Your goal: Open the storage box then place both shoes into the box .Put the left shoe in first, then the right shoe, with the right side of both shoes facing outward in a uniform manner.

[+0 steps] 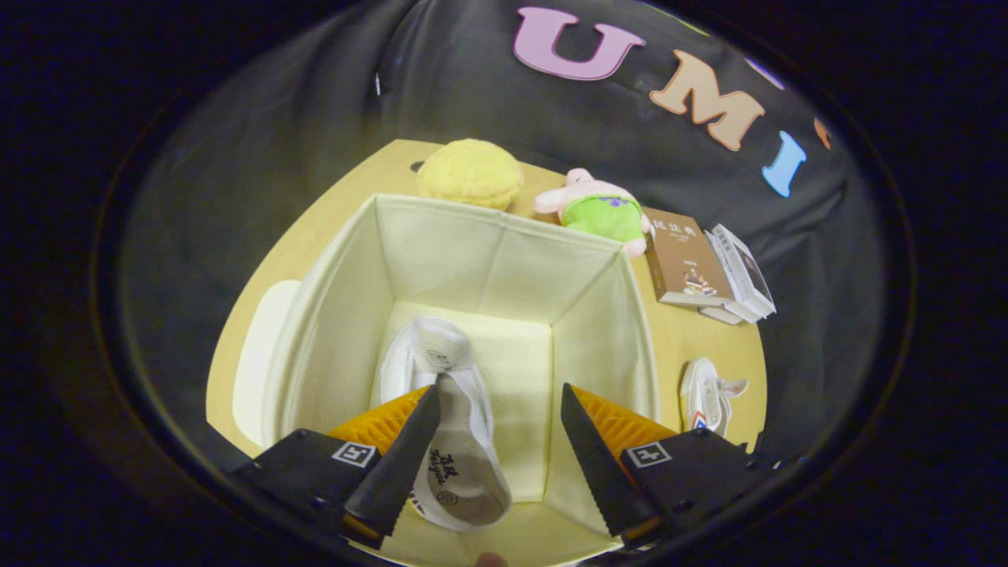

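Tool (500, 429) open, fingers spread wide, hanging over the open box (504, 236) and pointing down into it. Nothing gripped.

One shoe (453, 409) inside the box, lying on the box floor along the left wall, sole side partly up, insole print visible. Left finger (398, 465) overlaps the shoe's edge in view; cannot tell if touching. Right finger (594, 465) well clear of it, over bare box floor. Most of the shoe sits between the fingers, nearer the left one.

Second shoe (706, 398) outside the box, on the bench (693, 339) just right of the right wall, beyond the right finger. White with a small coloured mark near the toe.

Box count: one, cream fabric, lid off. Flat cream panel (260, 354) lying on the bench against the left wall, likely the lid.

Beyond the box, at the back of the bench: one yellow plush (470, 173), one pink plush in green (598, 209). Right of those: a brown book (685, 264) with two or so lighter books (744, 272) stacked beside it; exact count unclear.

Shoes total: two. One in, one out.
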`<state>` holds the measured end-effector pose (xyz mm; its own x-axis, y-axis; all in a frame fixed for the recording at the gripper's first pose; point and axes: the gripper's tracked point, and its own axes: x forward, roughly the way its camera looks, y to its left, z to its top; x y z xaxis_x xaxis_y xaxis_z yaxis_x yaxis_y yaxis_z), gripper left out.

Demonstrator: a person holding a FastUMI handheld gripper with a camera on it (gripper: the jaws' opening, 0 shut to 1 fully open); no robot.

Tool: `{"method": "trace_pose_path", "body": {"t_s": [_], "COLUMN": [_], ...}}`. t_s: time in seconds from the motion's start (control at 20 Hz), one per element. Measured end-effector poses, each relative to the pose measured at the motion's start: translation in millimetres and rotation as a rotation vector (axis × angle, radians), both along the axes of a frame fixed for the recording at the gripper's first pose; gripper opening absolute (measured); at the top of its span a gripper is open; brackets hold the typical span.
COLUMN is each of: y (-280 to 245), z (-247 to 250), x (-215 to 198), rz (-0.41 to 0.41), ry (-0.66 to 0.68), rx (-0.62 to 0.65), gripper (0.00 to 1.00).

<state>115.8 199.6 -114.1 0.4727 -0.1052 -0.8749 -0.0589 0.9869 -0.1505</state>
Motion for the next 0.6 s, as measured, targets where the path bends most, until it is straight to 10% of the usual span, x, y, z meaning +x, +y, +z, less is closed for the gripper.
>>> {"method": "trace_pose_path", "body": {"t_s": [0.6], "y": [-138], "z": [45], "x": [-7], "rz": [-0.156], "ry": [-0.198], "rx": [-0.022], "gripper": [0.99]}}
